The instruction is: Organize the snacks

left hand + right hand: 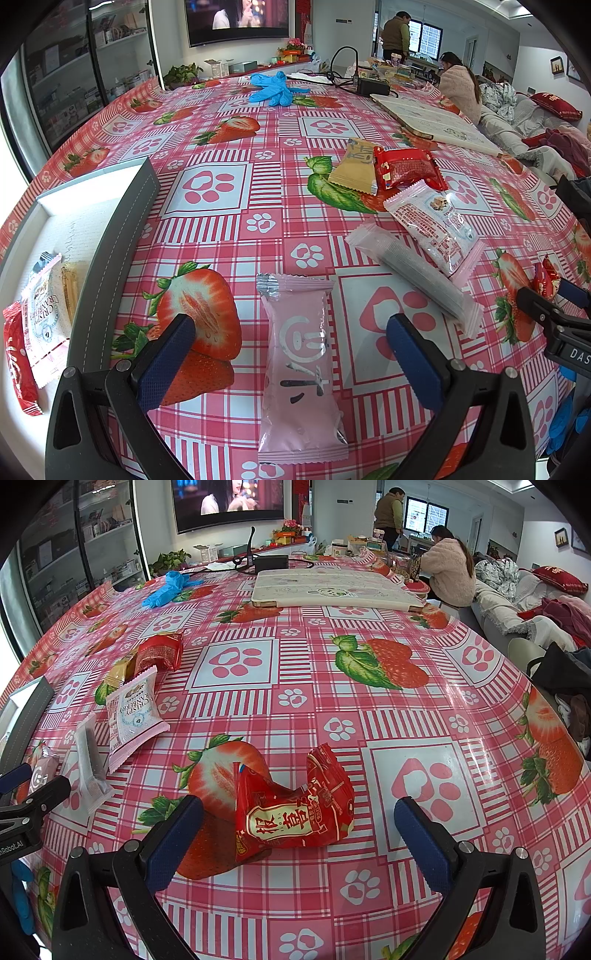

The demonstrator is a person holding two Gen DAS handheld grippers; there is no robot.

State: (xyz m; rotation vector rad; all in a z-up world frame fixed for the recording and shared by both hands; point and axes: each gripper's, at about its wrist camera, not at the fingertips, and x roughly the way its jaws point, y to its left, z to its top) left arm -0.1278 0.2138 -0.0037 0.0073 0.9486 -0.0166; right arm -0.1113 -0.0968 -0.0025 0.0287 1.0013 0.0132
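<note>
Three wrappers are half hidden inside the grey-rimmed white box at the strawberry-print tabletop edge, four more are heaped behind, while the pale pink snack sachet lies between the wide-spread left tool and the crumpled red foil packet between the right tool (equally wide).

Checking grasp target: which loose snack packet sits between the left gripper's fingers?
The pale pink packet with silver print, lying lengthwise between the open left gripper; the clear-wrapped dark bar and cranberry packet lie farther right.
</note>
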